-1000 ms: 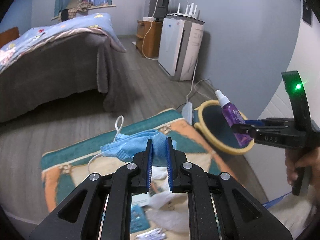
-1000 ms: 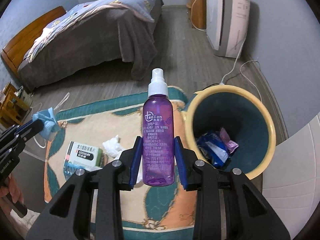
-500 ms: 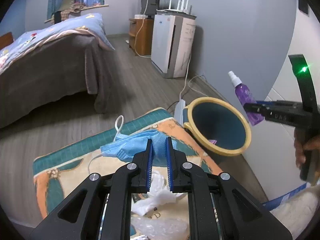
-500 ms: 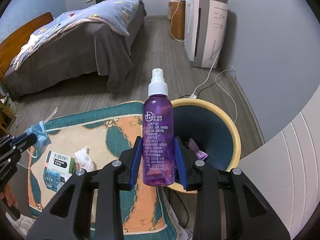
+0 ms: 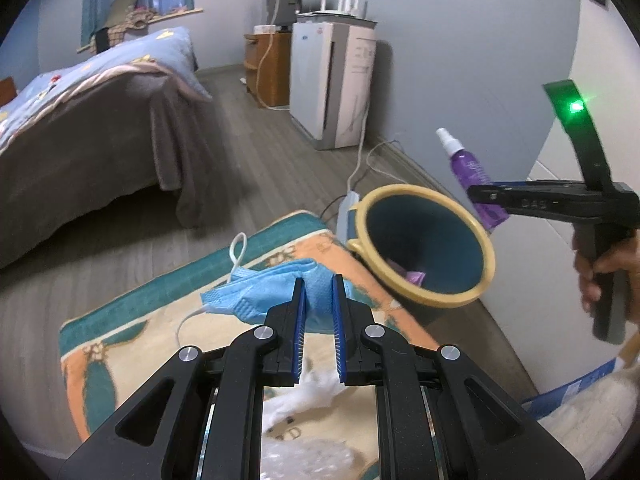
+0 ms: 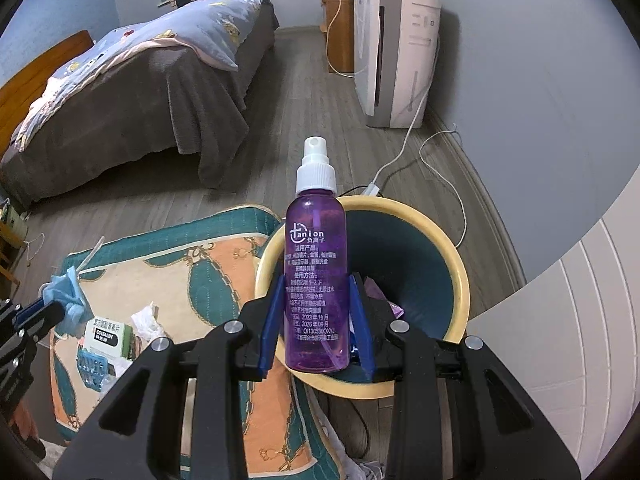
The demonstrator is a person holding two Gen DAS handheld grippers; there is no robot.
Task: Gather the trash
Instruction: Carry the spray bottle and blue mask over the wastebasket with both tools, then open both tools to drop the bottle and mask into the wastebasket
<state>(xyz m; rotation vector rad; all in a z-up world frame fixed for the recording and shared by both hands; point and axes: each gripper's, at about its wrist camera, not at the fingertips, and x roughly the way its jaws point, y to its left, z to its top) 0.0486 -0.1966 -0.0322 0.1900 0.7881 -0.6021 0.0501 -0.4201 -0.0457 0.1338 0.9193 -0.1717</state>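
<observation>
Purple plastic fills the centre of your right wrist view: the spray bottle (image 6: 316, 264) stands upright between the blue pads (image 6: 270, 320) of your right tongs (image 6: 316, 328), which are clamped on its lower half, its white pump cap uppermost. Directly behind and below it is the yellow-rimmed bin (image 6: 460, 280), its teal inside holding some purple and blue wrappers low in the frame. In your left wrist view the same bottle (image 5: 472, 172) hangs tilted at centre right, above the far rim of the bin (image 5: 424, 196), with your right hand (image 5: 612, 272) wrapped round the handle at the right edge.

Your left tongs (image 5: 318, 300) are closed on a blue face mask (image 5: 260, 292) at lower centre, the fabric pinched between the pads and one white ear loop curling up to the left. The mask is held above the patterned rug (image 5: 120, 344), just left of the bin.

On the rug (image 6: 192, 264) at lower left of the right view lie a green-and-white medicine box (image 6: 108, 334), a blue blister pack (image 6: 92, 366) just below it, and a crumpled white tissue (image 6: 146, 320) beside the box. Farther out, a bed (image 6: 140, 76) with a grey cover fills the upper left, and a white air purifier (image 6: 396, 52) stands against the wall at upper right, its cable trailing over the wooden floor towards the bin.
</observation>
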